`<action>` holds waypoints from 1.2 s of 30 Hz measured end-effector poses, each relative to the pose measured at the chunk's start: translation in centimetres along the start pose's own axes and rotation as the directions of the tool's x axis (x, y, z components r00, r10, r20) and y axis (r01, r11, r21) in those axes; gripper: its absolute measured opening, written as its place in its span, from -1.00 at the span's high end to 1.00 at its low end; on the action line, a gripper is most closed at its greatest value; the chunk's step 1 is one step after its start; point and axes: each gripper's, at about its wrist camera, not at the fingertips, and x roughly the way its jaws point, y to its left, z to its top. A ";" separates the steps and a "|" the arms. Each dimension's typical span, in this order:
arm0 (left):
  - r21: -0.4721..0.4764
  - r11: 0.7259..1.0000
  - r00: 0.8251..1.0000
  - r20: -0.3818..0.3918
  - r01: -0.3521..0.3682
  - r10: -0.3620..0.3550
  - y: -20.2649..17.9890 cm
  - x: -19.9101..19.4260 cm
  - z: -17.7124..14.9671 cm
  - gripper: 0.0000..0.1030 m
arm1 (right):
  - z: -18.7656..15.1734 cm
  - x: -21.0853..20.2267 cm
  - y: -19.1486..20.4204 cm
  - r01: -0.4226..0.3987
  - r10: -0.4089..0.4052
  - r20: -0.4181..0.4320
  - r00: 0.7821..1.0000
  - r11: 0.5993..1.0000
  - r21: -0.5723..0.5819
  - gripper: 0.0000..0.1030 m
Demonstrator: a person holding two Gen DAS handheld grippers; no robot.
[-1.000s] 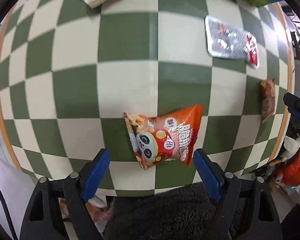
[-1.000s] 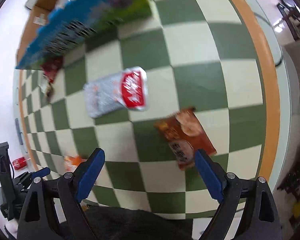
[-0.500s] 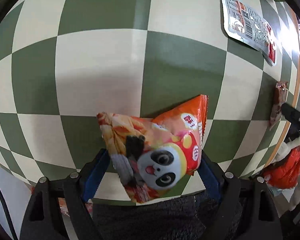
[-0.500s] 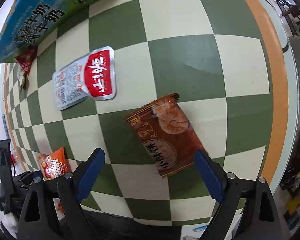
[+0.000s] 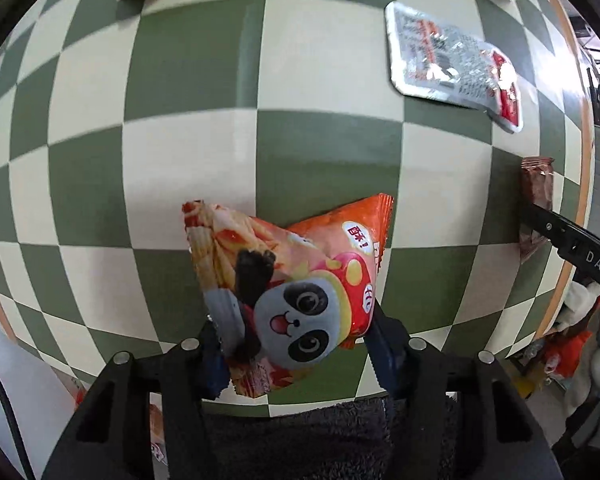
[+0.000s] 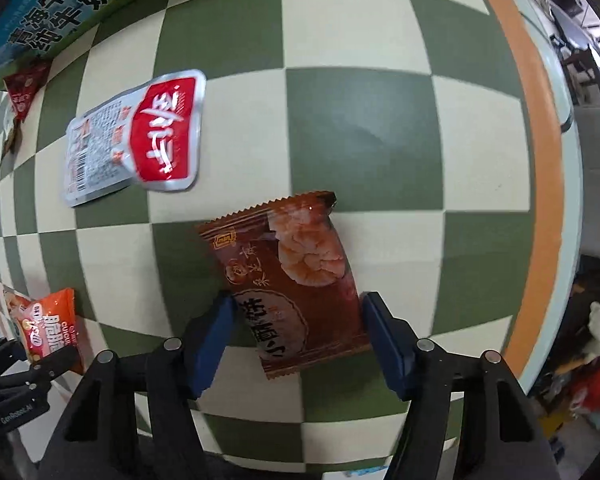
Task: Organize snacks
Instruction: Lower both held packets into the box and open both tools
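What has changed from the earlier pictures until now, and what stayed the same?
Both grippers came down over their packets and their jaws have just been closing. The left gripper now pinches the orange panda packet. The right gripper brackets the brown packet, its pads at the edges; a firm grip is not clear. The silver and red packet and the checked tablecloth stayed as they were.

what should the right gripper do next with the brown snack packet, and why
Probably finish closing. The right gripper has just been closing, and its blue fingers flank the brown foil snack packet, which lies flat on the green-and-cream checkered tablecloth, apparently not yet squeezed.
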 end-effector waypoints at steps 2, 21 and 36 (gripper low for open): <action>0.008 1.000 1.000 0.024 -0.003 0.003 -0.1 -0.9 0.0 -0.01 | -0.4 -0.3 0.5 -0.033 0.032 0.015 0.999 0.999 0.019 -0.26; 0.083 0.997 0.918 0.396 0.003 -0.036 -2.3 -20.1 5.5 0.00 | 2.8 -14.7 4.1 -0.379 0.368 0.214 0.905 0.925 0.015 -0.22; 0.032 0.999 0.933 0.356 0.039 -0.048 0.5 -25.7 24.1 0.00 | 18.6 -22.1 7.7 -0.426 0.416 0.313 0.854 0.904 -0.040 -0.22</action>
